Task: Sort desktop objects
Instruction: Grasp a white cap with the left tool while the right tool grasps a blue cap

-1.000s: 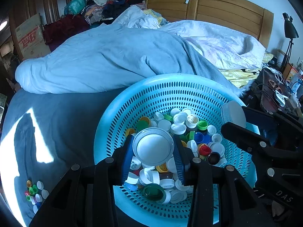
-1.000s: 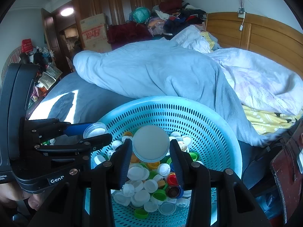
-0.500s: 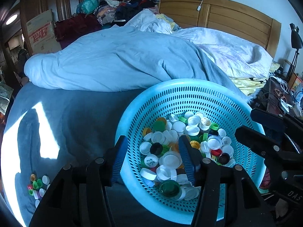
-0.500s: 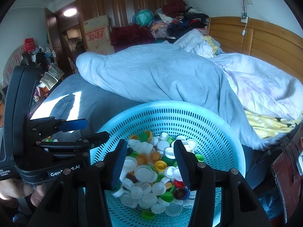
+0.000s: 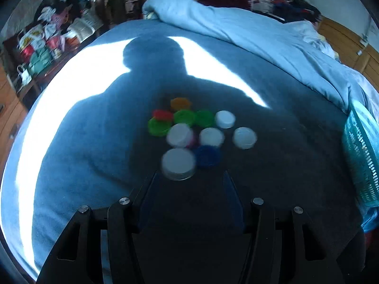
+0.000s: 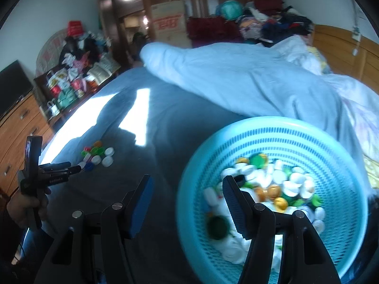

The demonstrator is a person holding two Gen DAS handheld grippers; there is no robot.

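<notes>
Sorting step: caps go from the turquoise basket (image 6: pixel 272 127) to a cluster of caps (image 5: pixel 199 132) laid out on the blue bedsheet (image 5: pixel 296 142); this looks like the changeover between one drop and the next pick.
Left gripper (image 5: pixel 189 184): jaws part-way apart, nothing between them. A large white lid (image 5: pixel 178 163) lies on the sheet just ahead of its left fingertip; contact cannot be told through the blur.
Right gripper (image 6: pixel 187 187): jaws opening, nothing between the pads. It straddles the basket's near rim, right finger over the heap of caps (image 6: pixel 279 184), left finger over bare sheet.
Where the caps are: the sorted group sits in the person's shadow, greens, a red cap (image 5: pixel 163 114) and an orange cap (image 5: pixel 180 103) at the back, whites and a blue cap (image 5: pixel 206 155) nearer; the basket is well to its right.
Next move, as I judge it: the right gripper drops over a single cap in the heap, the left clears the cluster without knocking it.
Risk: loose overlapping caps, easy to pinch two.
</notes>
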